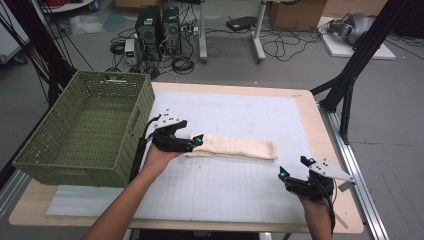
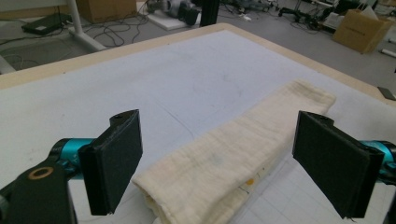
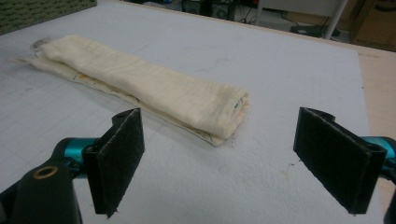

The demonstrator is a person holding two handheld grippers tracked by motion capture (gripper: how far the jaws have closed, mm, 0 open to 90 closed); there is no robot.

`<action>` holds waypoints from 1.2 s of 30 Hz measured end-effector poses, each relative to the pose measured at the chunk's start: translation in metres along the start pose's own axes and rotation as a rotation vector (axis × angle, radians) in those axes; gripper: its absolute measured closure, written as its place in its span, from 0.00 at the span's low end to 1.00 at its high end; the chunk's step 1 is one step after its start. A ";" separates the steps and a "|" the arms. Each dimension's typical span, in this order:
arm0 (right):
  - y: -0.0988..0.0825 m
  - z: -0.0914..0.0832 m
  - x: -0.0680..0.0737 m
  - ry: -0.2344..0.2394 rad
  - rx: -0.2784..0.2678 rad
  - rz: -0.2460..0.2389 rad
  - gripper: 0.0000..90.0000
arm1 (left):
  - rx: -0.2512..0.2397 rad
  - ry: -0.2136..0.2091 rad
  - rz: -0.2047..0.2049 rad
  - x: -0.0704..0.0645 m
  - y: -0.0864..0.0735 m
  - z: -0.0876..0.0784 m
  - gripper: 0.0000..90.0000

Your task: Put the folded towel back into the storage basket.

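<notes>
Cloth [image 1: 235, 147], folded into a long cream strip, lies across the middle of the white mat [image 1: 235, 190] in the high view, with the left gripper [image 1: 197, 141] at its near-basket end and the right gripper [image 1: 295, 167] off the strip's other end, nearer the person and apart from it; the green basket [image 1: 85, 130] stands at the table's left edge. In the left gripper view the jaws are spread wide with the cloth's [image 2: 224, 163] folded end between and below them, not yet pinched; closing from here may catch only the top layer, so the fold would peel open on lifting. In the right gripper view the jaws are likewise spread, empty, and the cloth's [image 3: 140, 91] far end shows loose layered edges; a one-ended lift would probably let this end drag and unroll across the mat [image 3: 261, 177]
</notes>
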State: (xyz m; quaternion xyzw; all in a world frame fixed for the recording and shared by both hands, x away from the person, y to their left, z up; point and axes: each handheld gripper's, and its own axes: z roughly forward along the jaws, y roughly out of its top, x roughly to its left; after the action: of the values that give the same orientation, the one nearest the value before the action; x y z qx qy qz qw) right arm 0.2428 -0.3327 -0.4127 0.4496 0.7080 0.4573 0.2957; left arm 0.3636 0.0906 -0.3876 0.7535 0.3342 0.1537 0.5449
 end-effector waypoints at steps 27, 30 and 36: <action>0.000 0.001 -0.001 0.000 -0.002 0.001 0.17 | 0.289 0.101 -0.111 0.026 -0.032 0.042 0.29; 0.000 0.001 -0.001 0.001 -0.002 0.000 0.17 | 0.321 0.097 -0.111 0.026 -0.034 0.045 0.31; -0.001 0.001 -0.001 0.000 0.000 0.002 0.17 | 0.356 0.098 -0.069 0.023 -0.037 0.048 0.37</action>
State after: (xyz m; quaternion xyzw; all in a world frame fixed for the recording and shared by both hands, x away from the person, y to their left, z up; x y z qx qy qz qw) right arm 0.2439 -0.3336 -0.4136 0.4503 0.7076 0.4577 0.2951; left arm 0.3964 0.0781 -0.4425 0.8178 0.4077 0.1099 0.3912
